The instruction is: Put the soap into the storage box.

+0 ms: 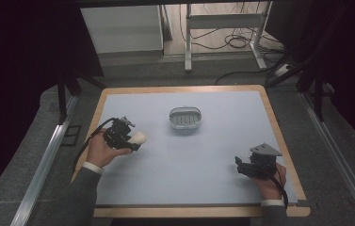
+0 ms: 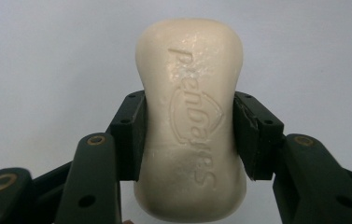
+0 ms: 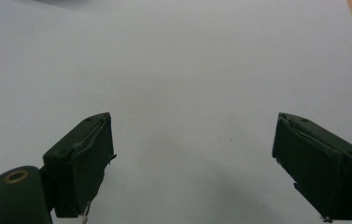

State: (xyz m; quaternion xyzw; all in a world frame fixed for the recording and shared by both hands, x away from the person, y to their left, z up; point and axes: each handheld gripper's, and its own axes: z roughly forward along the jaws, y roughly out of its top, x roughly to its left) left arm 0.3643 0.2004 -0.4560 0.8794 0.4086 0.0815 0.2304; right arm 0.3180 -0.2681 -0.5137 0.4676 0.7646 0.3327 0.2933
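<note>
- Bench (image 1: 222, 155): a pale blue sheet is covering it inside a wooden border; it is lying bare around the work.
- Soap dish (image 1: 185, 117): a small grey oval tray is sitting upright near the middle of the bench, well apart from both claws and standing empty as far as the high view is showing.
- Right claw (image 1: 246, 168): it is resting low at the near right of the bench with its jaws standing wide apart and gripping nothing; the right gripper view is showing bare sheet between them.
- Left claw (image 1: 129, 140): it is hovering at the near left of the bench, its jaws pressing on the waist of the soap.
- Soap bar (image 2: 191, 121): cream, embossed, it is sitting between the left pads (image 2: 129, 135), both ends sticking out beyond them.
- Risk, as judged: the bar is looking smooth and rounded, so it is liable to be squirting out of a narrow grip during travel; a tilted release over the dish is likely to be leaving it on the rim.
</note>
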